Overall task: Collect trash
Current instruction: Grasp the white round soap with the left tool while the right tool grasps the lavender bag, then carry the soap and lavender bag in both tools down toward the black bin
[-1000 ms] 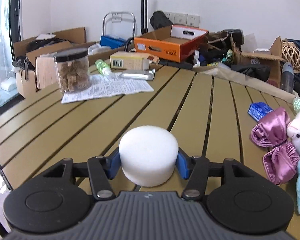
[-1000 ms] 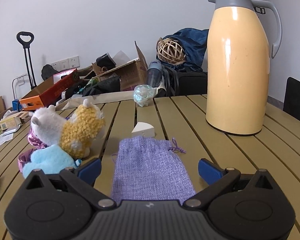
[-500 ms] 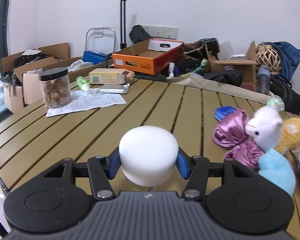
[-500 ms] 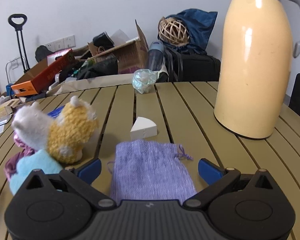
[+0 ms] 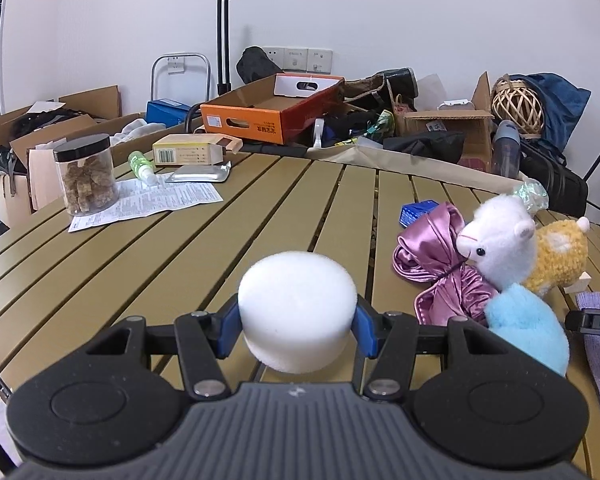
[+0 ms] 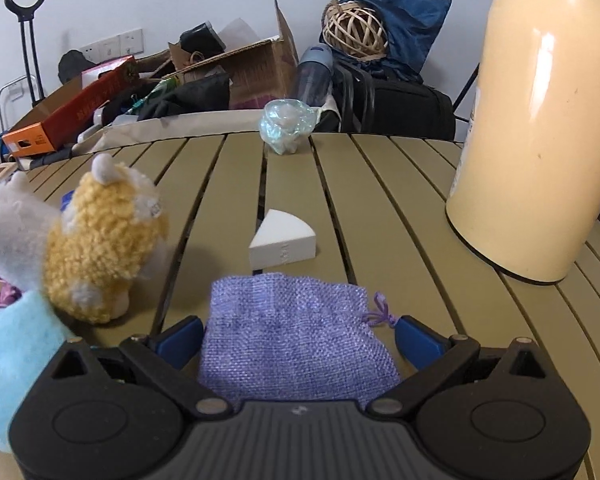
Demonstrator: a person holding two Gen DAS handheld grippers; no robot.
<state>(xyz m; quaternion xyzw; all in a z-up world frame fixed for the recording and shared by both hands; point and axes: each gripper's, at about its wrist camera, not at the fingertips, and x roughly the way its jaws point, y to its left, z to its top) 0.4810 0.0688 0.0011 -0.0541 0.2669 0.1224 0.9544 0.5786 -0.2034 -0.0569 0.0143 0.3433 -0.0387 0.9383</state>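
A white foam puck (image 5: 298, 308) is clamped between the left gripper (image 5: 296, 322) pads, centre frame. A purple pouch (image 6: 296, 344) lies untouched between the wide-open right gripper (image 6: 298, 340); plush toys (image 6: 100, 240) crowd left.

white foam puck (image 5: 298, 312) clamped upright between left tongs (image 5: 296, 326), above table.

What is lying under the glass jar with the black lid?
A printed paper sheet lies under the jar, spreading out to its right on the table. The part of the sheet directly below the jar is covered, so whether anything else is there cannot be seen.
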